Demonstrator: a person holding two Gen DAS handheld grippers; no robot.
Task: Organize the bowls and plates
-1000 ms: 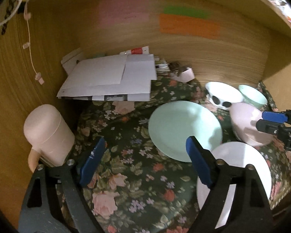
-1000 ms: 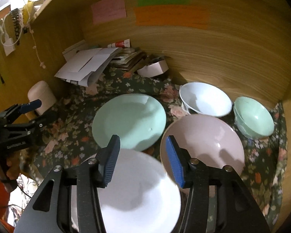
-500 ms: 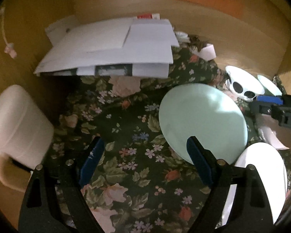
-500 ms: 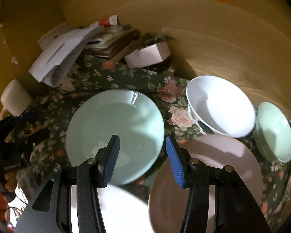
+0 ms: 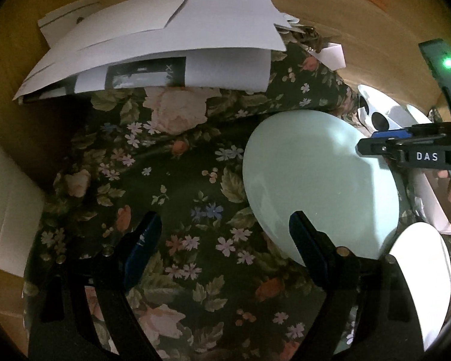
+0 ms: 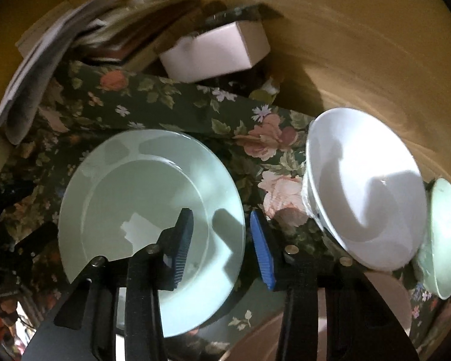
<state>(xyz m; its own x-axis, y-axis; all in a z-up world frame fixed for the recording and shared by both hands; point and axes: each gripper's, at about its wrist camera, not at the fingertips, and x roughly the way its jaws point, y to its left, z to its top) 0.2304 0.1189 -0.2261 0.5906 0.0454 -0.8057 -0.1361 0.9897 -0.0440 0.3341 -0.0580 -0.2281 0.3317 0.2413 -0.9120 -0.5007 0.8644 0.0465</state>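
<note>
A pale green plate (image 6: pixel 129 198) lies on the floral cloth (image 6: pixel 165 102). My right gripper (image 6: pixel 222 240) straddles its right rim, one finger over the plate's inside and the other outside; the jaws are closing and a gap still shows at the pads. To the right are a white bowl (image 6: pixel 360 192), a small green bowl (image 6: pixel 445 240) and part of a pink bowl (image 6: pixel 388 294). My left gripper (image 5: pixel 225 240) stands open low over the cloth (image 5: pixel 165 186), its right finger over the green plate's (image 5: pixel 315 186) left edge. A white plate (image 5: pixel 421 270) lies at the lower right. The right gripper (image 5: pixel 372 147) shows above the green plate.
A stack of white papers (image 5: pixel 165 45) covers the back left, with books (image 6: pixel 129 39) and a white box (image 6: pixel 216 48) behind the plates. A pale pink jar (image 5: pixel 6 204) stands at the left. Wooden walls (image 6: pixel 360 45) close in the back and sides.
Both grippers have sunk toward the cloth and moved forward. The right one went from above the white plate and pink bowl to the green plate's right rim, and its jaws narrowed.
</note>
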